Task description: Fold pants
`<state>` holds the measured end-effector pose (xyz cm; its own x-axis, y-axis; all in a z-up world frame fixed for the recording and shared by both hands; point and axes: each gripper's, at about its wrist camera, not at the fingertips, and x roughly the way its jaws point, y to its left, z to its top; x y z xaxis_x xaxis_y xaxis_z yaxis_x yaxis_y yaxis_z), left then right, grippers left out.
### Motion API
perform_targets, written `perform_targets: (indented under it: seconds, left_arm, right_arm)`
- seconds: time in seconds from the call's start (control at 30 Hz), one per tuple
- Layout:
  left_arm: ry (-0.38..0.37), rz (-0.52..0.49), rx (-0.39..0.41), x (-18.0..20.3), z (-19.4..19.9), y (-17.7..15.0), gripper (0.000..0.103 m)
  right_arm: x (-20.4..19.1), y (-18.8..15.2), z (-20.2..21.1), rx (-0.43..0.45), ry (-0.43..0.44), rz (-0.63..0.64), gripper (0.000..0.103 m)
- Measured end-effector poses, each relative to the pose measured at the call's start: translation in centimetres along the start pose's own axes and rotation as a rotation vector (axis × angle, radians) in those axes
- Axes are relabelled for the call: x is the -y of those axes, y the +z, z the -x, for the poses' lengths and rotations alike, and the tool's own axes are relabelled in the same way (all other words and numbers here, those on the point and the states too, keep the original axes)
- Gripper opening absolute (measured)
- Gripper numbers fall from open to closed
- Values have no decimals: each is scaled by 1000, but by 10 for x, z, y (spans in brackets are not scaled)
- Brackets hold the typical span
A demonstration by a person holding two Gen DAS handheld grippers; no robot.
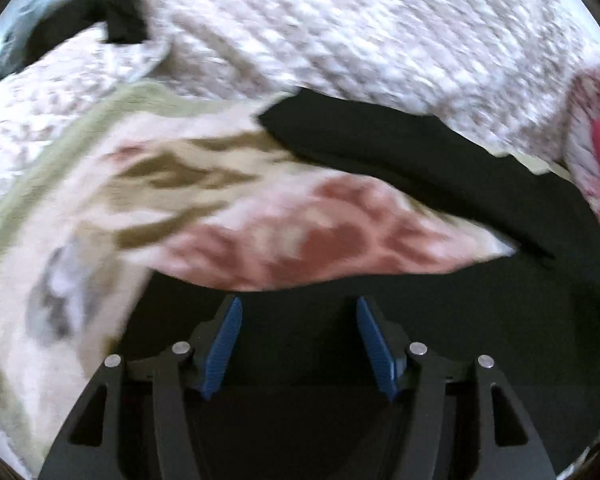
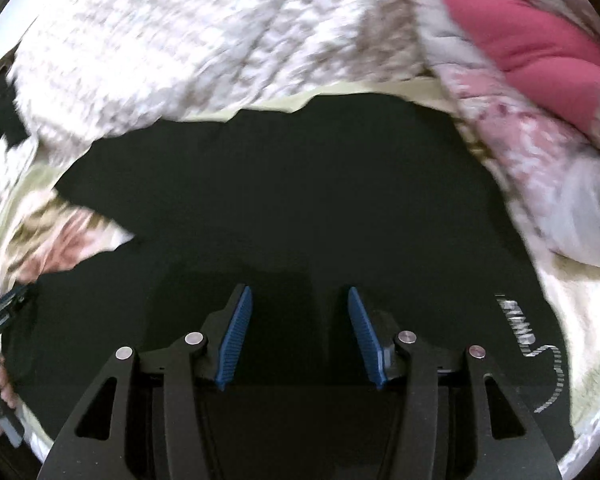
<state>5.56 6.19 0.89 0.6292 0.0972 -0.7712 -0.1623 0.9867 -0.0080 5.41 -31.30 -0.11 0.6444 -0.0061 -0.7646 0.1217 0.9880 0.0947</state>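
Black pants (image 2: 292, 184) lay spread on a flowered bedspread (image 1: 260, 224), white knit blanket (image 1: 340, 32) beyond, pink pillow (image 2: 532, 44) at right — left gripper (image 1: 299, 312) jaws apart, nothing between, right gripper (image 2: 300, 304) likewise, both over the pants.
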Motion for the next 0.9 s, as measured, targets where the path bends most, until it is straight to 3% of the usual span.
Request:
perform_targets:
  seconds: [0.1,0.17,0.63,0.9]
  left_arm:
    - [82,61,-43,-20,-11,-2,63]
    - [57,107,-50,-29,-10,-5,63]
    - [-108,-92,54,46,68,-22,62]
    - [-136,-141,58,69,66,-16,62]
  right_arm:
    - [-2,-2,0,5,-3,14,51]
    - [-7,-4,5,25,9,30,51]
    - [-46,-28,33,71,135,151,51]
    - [-50,-26,27,53,163,150,51]
